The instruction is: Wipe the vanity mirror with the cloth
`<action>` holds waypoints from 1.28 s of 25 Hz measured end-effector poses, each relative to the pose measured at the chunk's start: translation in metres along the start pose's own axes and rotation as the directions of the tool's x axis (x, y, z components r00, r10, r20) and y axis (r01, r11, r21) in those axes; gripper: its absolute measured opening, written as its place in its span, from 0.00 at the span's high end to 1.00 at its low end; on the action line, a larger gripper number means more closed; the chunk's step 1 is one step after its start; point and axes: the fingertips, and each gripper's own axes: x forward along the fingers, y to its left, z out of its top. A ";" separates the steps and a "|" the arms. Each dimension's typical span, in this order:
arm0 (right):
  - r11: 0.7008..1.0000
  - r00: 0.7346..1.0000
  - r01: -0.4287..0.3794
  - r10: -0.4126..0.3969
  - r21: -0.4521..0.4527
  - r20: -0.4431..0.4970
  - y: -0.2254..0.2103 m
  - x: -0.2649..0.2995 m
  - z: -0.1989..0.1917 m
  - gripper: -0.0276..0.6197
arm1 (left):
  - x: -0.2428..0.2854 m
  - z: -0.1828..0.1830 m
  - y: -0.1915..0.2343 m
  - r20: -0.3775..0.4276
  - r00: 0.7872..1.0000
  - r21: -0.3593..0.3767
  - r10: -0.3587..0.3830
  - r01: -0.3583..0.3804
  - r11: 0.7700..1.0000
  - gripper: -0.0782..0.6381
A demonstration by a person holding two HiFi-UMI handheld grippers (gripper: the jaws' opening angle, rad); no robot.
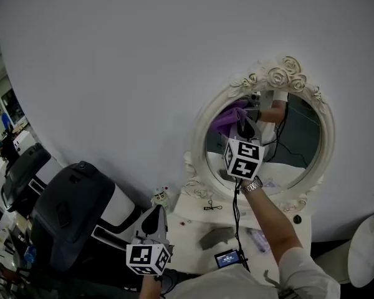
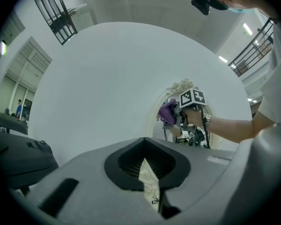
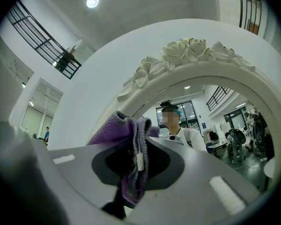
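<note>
The oval vanity mirror with its cream rose-carved frame (image 1: 202, 126) stands on a white table against the wall. My right gripper (image 1: 242, 125) is shut on a purple cloth (image 1: 226, 118), and the cloth lies against the upper left of the glass. In the right gripper view the cloth (image 3: 131, 139) hangs bunched between the jaws of the right gripper (image 3: 133, 172), under the frame's rose crest (image 3: 187, 50). My left gripper (image 1: 154, 215) hangs low at the table's left corner, away from the mirror. In its own view the left gripper (image 2: 150, 184) is shut on nothing, and the cloth (image 2: 167, 111) shows far ahead.
On the white table (image 1: 190, 220) below the mirror lie a small figurine (image 1: 161, 197), a little black tool (image 1: 212, 206), a grey object (image 1: 215, 237) and a small device with a lit screen (image 1: 227, 258). A dark bulky chair (image 1: 75, 210) stands to the left.
</note>
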 end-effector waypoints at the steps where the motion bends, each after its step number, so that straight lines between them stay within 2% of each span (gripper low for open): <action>1: 1.000 1.000 0.005 -0.005 -0.008 -0.003 -0.003 0.000 0.000 0.87 | 0.003 -0.002 -0.003 -0.003 1.000 -0.002 -0.009 0.009 1.000 0.89; 6: 0.999 0.999 0.037 -0.037 -0.006 -0.014 -0.032 -0.009 0.003 0.87 | 0.021 -0.008 -0.027 -0.019 0.995 0.005 -0.096 0.096 0.995 0.89; 11: 0.996 0.996 0.084 -0.084 -0.034 -0.021 -0.075 -0.025 0.004 0.86 | 0.043 -0.016 -0.055 -0.035 0.980 -0.009 -0.194 0.194 0.981 0.89; 17: 0.978 0.979 0.203 -0.204 -0.057 -0.025 -0.141 -0.051 0.011 0.86 | 0.067 -0.021 -0.096 -0.035 0.946 -0.021 -0.323 0.323 0.946 0.89; 22: 0.943 0.948 0.314 -0.318 -0.110 -0.024 -0.205 -0.080 0.020 0.86 | 0.088 -0.027 -0.136 -0.042 0.898 -0.036 -0.438 0.437 0.899 0.89; 28: 0.927 0.924 0.373 -0.376 -0.048 -0.069 -0.253 -0.096 0.015 0.86 | 0.100 -0.033 -0.160 -0.046 0.869 -0.044 -0.492 0.490 0.870 0.89; 32: 0.913 0.909 0.400 -0.407 -0.084 -0.088 -0.264 -0.105 0.010 0.87 | 0.104 -0.036 -0.167 -0.055 0.857 -0.059 -0.512 0.510 0.858 0.89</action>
